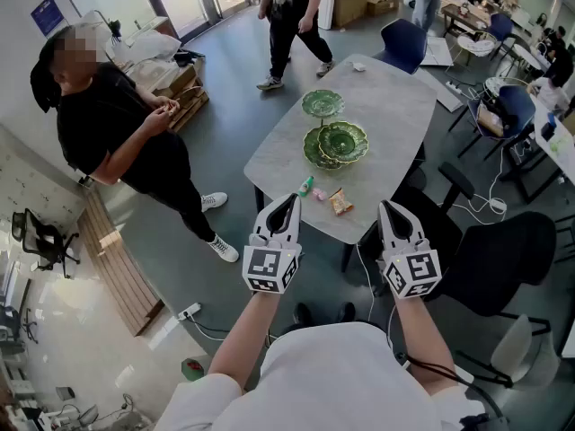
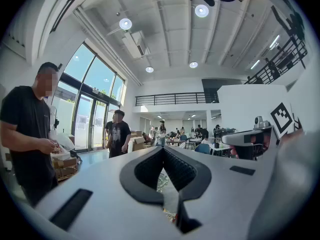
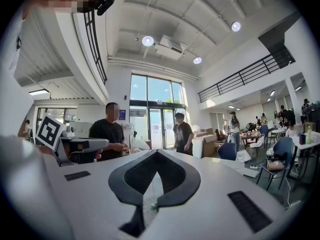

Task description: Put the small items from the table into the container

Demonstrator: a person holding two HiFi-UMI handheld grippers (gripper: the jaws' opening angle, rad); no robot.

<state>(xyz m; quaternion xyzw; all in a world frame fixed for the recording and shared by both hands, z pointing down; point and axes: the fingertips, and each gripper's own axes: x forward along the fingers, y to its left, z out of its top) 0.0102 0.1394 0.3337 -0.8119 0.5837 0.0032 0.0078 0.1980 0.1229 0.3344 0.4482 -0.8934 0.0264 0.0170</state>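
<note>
On the table, small items lie just before the dishes.

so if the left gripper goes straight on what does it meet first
Likely the small green bottle at the near edge of the grey stone-look table; height is unclear, so the left gripper may pass over.

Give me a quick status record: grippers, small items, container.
left gripper: shut, empty
right gripper: shut, empty
small items: green bottle, pink piece, snack packet, all at the near edge of the table
container: green leaf-shaped dishes mid-table, nothing in them
progress: no item in the dishes yet
</note>
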